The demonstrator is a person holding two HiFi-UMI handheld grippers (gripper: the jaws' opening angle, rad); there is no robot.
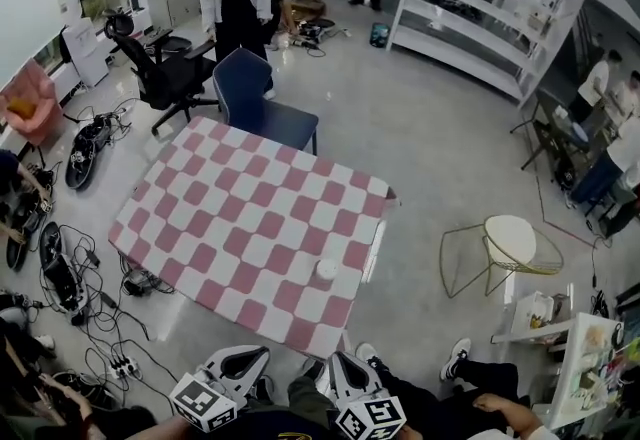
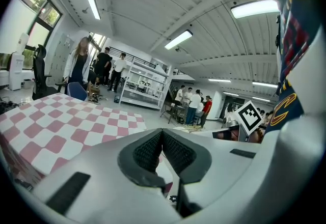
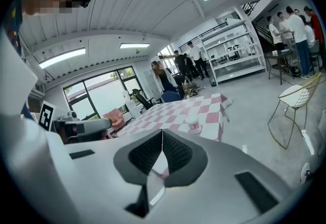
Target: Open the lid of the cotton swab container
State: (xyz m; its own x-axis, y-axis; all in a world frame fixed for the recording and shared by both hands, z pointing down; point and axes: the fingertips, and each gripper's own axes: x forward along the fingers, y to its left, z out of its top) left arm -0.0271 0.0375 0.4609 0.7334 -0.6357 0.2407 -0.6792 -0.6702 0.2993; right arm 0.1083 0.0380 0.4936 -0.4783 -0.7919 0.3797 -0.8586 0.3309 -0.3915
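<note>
Fingers (image 2: pixel 147 152) on your left gripper (image 1: pixel 243 356) are pressed together along one seam, with nothing between them. Your right gripper (image 3: pixel 162 135) is the same: pads meeting, empty. You hold both low and close to your body, just off the near edge of the pink-and-white checked table (image 1: pixel 230 218), and neither touches anything.

Task thing: the small round white cotton swab container (image 1: pixel 327 269) stands upright on the table, towards its near right corner, alone on the cloth. The right gripper view has it ahead of the fingers and slightly to the right, well apart from them. The left gripper view shows only checked cloth and no container.

Progress: none that shows. The lid looks to be still on, though the container is too small in every view to make out a seam or hinge. Neither gripper has made contact.

What is left, as I judge it, is the whole job. You have to reach in and part the fingers. One gripper likely steadies the body while the other works the lid up. The container looks light, so it may slide or tip if you pry it unsupported.
</note>
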